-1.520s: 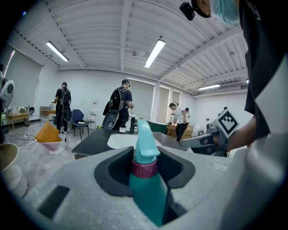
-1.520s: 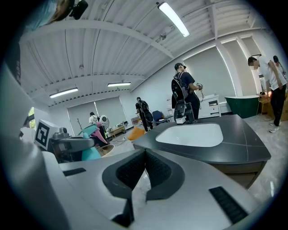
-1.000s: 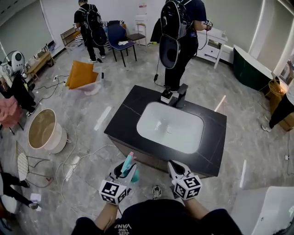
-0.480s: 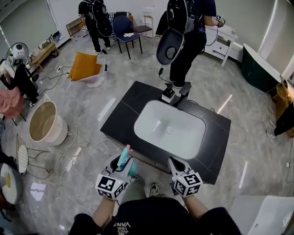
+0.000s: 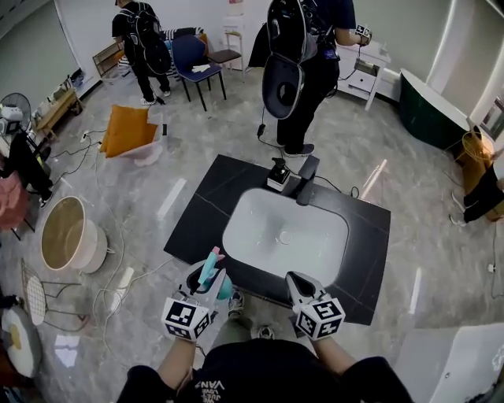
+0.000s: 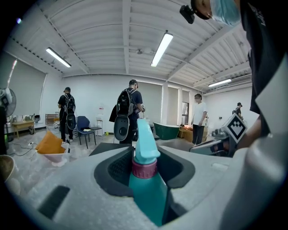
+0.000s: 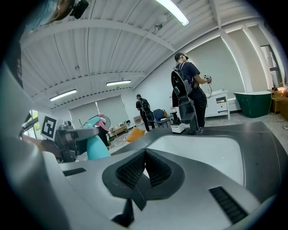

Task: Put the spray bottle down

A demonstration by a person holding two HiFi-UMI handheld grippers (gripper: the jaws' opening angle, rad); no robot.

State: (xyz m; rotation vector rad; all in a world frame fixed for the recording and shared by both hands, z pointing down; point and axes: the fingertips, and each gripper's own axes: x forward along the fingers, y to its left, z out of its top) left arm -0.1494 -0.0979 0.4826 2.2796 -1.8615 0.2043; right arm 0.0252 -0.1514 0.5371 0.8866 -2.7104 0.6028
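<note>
Teal plastic spray bottle with a pink collar [image 6: 146,179] stands upright, clamped in my left tool [image 5: 206,279], by the black surface's [image 5: 366,236] near edge. My right tool [image 7: 144,167] is closed together, empty.

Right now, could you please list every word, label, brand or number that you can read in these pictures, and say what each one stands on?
"VAN", upside down in white, perhaps with a further letter: on the person's dark shirt.
Left tool and right tool: square markers only, no letters.
Spray bottle: no label readable.
Wall sign: too small to read.
</note>
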